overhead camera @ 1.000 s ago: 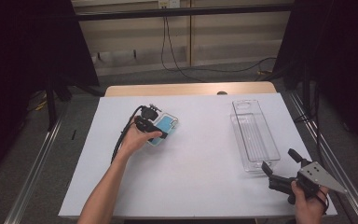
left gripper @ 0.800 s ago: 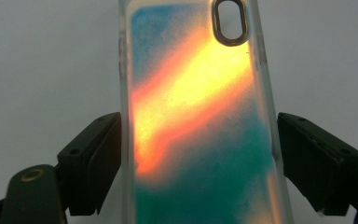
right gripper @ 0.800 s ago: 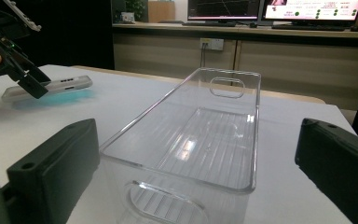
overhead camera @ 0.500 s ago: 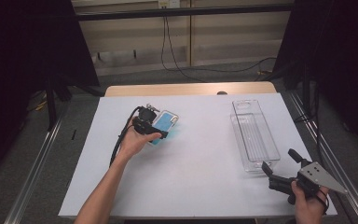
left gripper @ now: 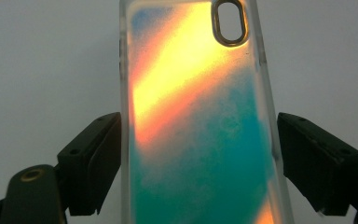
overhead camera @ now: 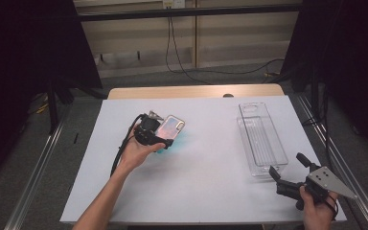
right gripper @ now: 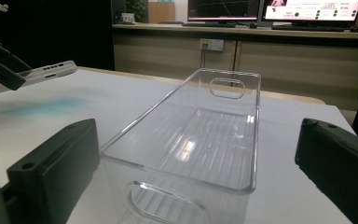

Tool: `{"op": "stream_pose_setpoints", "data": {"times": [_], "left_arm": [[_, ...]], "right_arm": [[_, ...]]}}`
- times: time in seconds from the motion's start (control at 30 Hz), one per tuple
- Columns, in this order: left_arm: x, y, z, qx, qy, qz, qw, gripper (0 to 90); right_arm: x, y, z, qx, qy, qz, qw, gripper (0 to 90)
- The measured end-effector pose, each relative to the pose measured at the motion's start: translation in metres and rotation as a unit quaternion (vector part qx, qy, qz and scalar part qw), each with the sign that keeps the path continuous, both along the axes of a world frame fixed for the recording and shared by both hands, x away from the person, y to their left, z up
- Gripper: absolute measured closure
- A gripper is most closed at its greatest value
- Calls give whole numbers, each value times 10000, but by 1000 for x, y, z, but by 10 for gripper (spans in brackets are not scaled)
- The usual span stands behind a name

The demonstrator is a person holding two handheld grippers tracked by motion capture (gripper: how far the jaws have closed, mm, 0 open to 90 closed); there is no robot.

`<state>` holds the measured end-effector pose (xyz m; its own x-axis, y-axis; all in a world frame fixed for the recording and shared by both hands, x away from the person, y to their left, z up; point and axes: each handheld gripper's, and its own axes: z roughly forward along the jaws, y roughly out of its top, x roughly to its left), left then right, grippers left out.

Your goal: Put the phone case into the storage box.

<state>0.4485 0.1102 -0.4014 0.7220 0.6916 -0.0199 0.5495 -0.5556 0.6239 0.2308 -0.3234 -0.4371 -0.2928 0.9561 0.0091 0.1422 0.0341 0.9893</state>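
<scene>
The left tongs point(overhead camera: 165, 139) pinch a phone case point(overhead camera: 170, 129) by its long edges, one black jaw pressed against each side. In the left gripper view the phone case point(left gripper: 200, 116) runs up between the jaws, its clear rim framing a back that shades from orange and yellow down to teal, with an oval camera cutout point(left gripper: 229, 22) near its far end. From the high view the case sits above the white bench point(overhead camera: 206, 187), left of the middle and nearer the far edge than the near one, tilted and lifted clear of the surface, with a teal glow thrown onto the bench just beneath it. The person's left hand point(overhead camera: 136, 152) wraps the gripper body from below.

The right tongs point(overhead camera: 290, 167) stand spread with nothing between them, held low near the bench's near right corner. They point at a clear plastic bin point(overhead camera: 262, 139) that lies lengthwise along the right side of the bench. In the right gripper view the bin point(right gripper: 205, 135) has a ribbed floor and a handle slot in each end wall.
</scene>
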Motion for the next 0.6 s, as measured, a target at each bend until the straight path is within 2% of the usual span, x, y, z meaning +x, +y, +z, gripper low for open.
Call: {"op": "stream_pose_setpoints", "data": {"times": [0.23,0.33,0.6], "left_arm": [[-16,-3,7,-70,-180,-38,9998,170],[-23,-4,7,-18,-216,-122,9997,170],[-35,-6,5,-133,-227,-188,9995,170]], "right_arm": [[0,0,0,19,-6,16,10000,0],[0,0,0,40,-8,13,10000,0],[0,3,1,73,26,63,10000,0]]}}
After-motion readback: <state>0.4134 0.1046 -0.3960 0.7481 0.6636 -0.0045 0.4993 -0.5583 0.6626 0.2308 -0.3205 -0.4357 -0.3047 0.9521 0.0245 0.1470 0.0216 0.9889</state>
